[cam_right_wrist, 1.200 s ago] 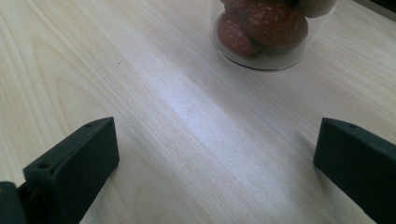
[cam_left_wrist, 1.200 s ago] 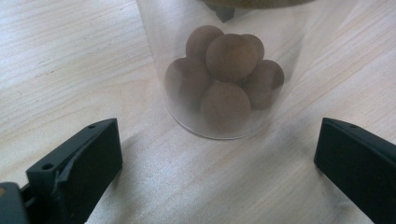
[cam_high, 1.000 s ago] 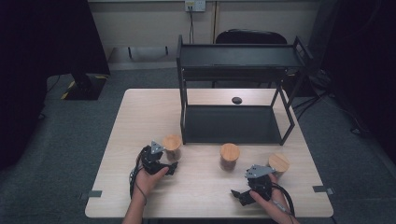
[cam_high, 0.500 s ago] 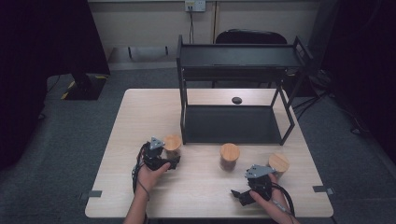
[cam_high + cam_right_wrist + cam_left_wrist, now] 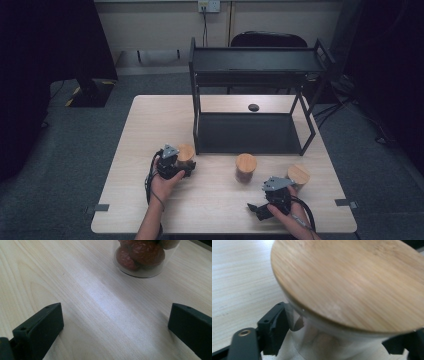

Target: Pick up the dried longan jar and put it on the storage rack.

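1. The left jar (image 5: pixel 186 154), with its bamboo lid (image 5: pixel 352 282), is stood on the desk (image 5: pixel 215 200) just before the black shelf (image 5: pixel 250 130).
2. The left gripper (image 5: pixel 186 165) has just been closing; its jaws are clamped on the glass wall under the lid, probably so it can be lifted.
3. The right gripper (image 5: pixel 115 322) is kept low over the desk, jaws apart, the jar of red fruit (image 5: pixel 142 255) ahead of it.

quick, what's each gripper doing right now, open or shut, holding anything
Left gripper: jaws have just been closing and now clamp the glass jar with the bamboo lid.
Right gripper: open, holding nothing, only bare table between its jaws.
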A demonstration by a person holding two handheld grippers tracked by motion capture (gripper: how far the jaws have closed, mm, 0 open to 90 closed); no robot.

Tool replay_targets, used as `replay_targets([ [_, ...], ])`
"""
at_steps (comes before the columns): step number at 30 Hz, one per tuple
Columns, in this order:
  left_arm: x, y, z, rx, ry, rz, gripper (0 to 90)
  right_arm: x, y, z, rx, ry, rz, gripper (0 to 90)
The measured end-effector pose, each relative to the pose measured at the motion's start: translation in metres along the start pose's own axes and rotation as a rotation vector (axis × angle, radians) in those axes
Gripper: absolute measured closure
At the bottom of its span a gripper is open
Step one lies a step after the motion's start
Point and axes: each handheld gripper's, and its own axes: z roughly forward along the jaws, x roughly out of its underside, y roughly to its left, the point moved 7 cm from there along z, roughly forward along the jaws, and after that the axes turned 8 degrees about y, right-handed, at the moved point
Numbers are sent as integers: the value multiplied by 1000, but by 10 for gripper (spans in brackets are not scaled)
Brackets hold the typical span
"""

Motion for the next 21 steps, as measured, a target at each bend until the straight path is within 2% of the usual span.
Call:
replay_targets([
  [2, 0, 0, 0, -3, 3, 6, 226, 0, 0, 0, 0, 0, -1, 0],
  [4, -2, -1, -1, -20, 4, 45, 237, 0, 0, 0, 0, 0, -1, 0],
  [6, -3, -1, -3, -29, 7, 63, 249, 0, 0, 0, 0, 0, 0, 0],
  [9, -4, -2, -6, -18, 6, 51, 259, 0, 0, 0, 0, -1, -1, 0],
  [21, -4, -10, -8, 24, 21, 50, 260, 0, 0, 0, 0, 0, 0, 0],
])
